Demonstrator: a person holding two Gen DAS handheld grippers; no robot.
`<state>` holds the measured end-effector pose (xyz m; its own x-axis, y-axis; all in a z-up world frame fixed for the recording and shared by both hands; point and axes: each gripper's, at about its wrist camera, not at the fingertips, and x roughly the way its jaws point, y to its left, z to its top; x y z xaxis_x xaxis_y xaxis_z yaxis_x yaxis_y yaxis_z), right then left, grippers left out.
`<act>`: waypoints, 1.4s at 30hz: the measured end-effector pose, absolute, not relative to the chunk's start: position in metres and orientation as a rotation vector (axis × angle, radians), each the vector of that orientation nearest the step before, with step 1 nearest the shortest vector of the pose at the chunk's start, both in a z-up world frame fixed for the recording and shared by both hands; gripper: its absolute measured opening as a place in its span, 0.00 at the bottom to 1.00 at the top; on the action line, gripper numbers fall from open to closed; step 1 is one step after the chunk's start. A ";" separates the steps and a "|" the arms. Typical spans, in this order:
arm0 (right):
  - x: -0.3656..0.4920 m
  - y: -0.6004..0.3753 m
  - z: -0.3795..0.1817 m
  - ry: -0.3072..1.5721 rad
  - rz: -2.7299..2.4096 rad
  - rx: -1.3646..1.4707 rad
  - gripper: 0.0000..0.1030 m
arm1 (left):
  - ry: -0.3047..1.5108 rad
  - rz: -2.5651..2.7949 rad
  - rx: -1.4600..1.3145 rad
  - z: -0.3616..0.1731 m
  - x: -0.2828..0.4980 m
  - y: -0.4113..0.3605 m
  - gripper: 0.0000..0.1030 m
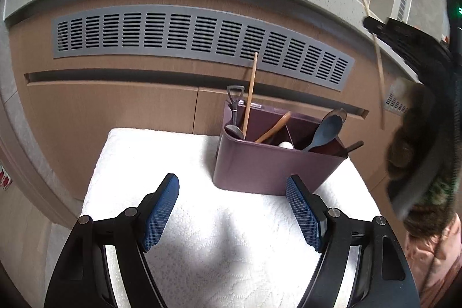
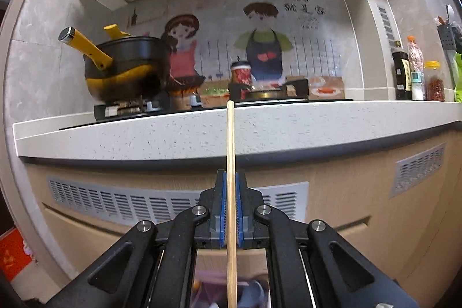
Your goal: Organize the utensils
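A purple utensil holder (image 1: 271, 163) stands on a white towel (image 1: 219, 235). It holds a chopstick (image 1: 250, 94), a metal spoon (image 1: 234, 117), a wooden spoon (image 1: 274, 127), a blue spoon (image 1: 326, 132) and a small white item. My left gripper (image 1: 232, 210) is open and empty, low over the towel in front of the holder. My right gripper (image 2: 230, 181) is shut on a wooden chopstick (image 2: 230, 140), held upright. In the left wrist view this chopstick (image 1: 378, 59) and the right gripper (image 1: 381, 25) show high at the upper right, above the holder.
A kitchen counter (image 2: 202, 132) with a vented cabinet front (image 1: 202, 33) stands behind the towel. On it are a stove with a yellow-handled pot (image 2: 124, 62), food packets and bottles (image 2: 404, 71). A person's sleeve (image 1: 427, 250) is at the right.
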<state>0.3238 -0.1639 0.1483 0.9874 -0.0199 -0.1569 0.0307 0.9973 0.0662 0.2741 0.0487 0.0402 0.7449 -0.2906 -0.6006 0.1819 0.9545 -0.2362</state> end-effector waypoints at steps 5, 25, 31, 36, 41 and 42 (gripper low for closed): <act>0.349 -0.142 0.124 0.097 -0.057 -0.015 0.06 | 0.714 -0.254 -0.171 0.030 0.283 0.052 0.75; 0.244 -0.200 0.099 0.426 -0.046 0.015 0.90 | 0.647 -0.234 -0.119 0.052 0.230 0.031 0.83; 0.192 -0.200 0.068 0.612 -0.009 0.041 0.93 | 0.610 -0.179 -0.075 0.048 0.182 0.017 0.92; 0.153 -0.196 0.056 0.589 -0.055 0.013 0.93 | 0.576 -0.125 -0.041 0.043 0.145 0.007 1.00; 0.125 -0.192 0.060 0.547 -0.064 -0.003 0.95 | 0.536 -0.080 -0.050 0.044 0.119 0.003 1.00; 0.123 -0.191 0.060 0.551 -0.056 -0.002 0.95 | 0.538 -0.078 -0.051 0.044 0.116 0.003 1.00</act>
